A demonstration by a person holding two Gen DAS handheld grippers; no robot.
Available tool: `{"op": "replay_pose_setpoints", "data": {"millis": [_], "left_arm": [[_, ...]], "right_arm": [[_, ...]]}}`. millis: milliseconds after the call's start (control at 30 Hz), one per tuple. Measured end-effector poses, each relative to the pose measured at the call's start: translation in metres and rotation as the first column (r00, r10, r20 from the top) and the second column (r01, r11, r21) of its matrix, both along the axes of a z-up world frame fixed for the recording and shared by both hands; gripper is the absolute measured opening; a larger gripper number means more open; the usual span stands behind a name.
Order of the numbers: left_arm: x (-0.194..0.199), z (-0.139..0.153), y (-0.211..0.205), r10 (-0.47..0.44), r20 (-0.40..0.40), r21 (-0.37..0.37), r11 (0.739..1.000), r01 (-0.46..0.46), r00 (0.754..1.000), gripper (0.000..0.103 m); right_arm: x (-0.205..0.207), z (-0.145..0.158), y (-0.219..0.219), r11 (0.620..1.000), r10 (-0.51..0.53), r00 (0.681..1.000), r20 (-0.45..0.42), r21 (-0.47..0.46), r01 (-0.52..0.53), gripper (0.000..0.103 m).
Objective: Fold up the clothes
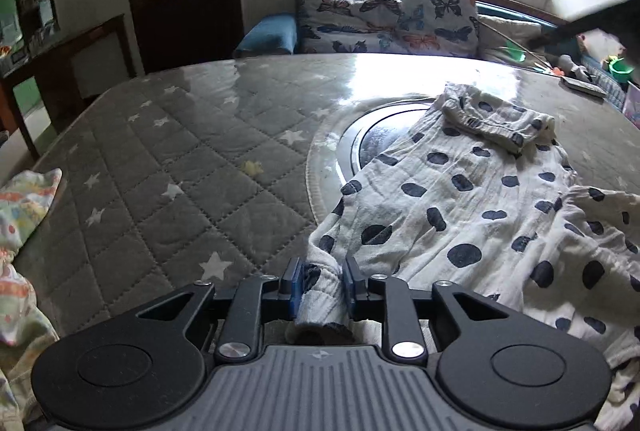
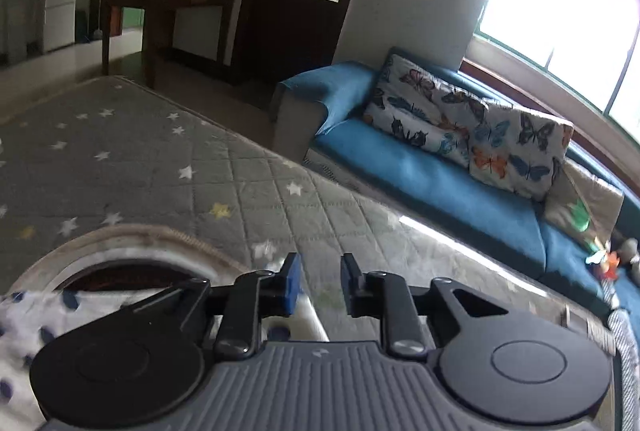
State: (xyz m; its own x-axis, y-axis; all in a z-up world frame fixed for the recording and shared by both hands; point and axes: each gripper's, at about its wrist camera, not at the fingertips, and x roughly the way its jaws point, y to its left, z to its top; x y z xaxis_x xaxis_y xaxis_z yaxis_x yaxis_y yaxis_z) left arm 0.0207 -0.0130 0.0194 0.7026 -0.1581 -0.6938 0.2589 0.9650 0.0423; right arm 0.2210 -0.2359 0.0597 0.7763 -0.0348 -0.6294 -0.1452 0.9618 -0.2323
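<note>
Blue rubber pads on the left gripper (image 1: 322, 285) are clamped on a ribbed cuff or hem of the white spotted garment (image 1: 472, 199), which passes between the fingers and hangs out behind them. The right gripper (image 2: 318, 285) stands with its jaws apart and nothing gripped; a blurred strip of white cloth lies beneath the gap, and whether it touches the pads cannot be determined. From the left grip the garment runs forward and to the right across the quilted grey star-print cover (image 1: 160, 159) of the table, partly overlying a dark round inset (image 1: 380, 139) in the table top. Its far end, a banded edge, is turned back on itself, and a second loose portion lies rumpled at the right side. No straight fold line or squared edge is visible; the cloth is creased and irregular. Assessment: folding of this item is at an early stage, with one end secured and the remainder yet to be spread flat, aligned and folded. A further patterned pastel cloth (image 1: 24, 215) lies bunched at the left table edge, seemingly unfolded and likely pending. Beyond the table stand a blue sofa (image 2: 432, 175) with butterfly cushions (image 2: 480, 135).
</note>
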Motion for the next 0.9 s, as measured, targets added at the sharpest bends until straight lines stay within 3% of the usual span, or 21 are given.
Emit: {"op": "replay_pose_setpoints", "data": {"millis": [167,367,567,733,833,900], "left_arm": [[-0.019,0.019,-0.012,-0.082,0.047,0.012,0.997,0.081,0.996,0.038],[-0.054,0.042,-0.027,-0.258,0.096,-0.004,0.966,0.26,0.961,0.045],[-0.101,0.047,-0.057,-0.521,0.11,-0.035,0.849,0.527,0.846,0.053],[-0.128,0.038,-0.081,-0.661,0.079,-0.021,0.747,0.665,0.746,0.057],[-0.138,0.029,-0.094,-0.699,0.063,0.034,0.715,0.699,0.712,0.057],[-0.14,0.023,-0.1,-0.708,0.051,0.06,0.706,0.706,0.704,0.057]], "right_arm": [[-0.057,0.006,-0.041,0.995,-0.03,0.995,-0.1,0.096,0.04,0.027],[-0.16,-0.012,-0.084,0.987,-0.122,0.971,-0.207,0.08,0.141,0.037],[-0.247,-0.038,-0.106,0.948,-0.222,0.933,-0.282,0.162,0.274,0.042],[-0.295,-0.056,-0.116,0.894,-0.256,0.914,-0.316,0.283,0.348,0.046],[-0.297,-0.068,-0.115,0.893,-0.261,0.904,-0.339,0.27,0.359,0.046],[-0.294,-0.074,-0.111,0.895,-0.26,0.901,-0.346,0.264,0.36,0.047]]}}
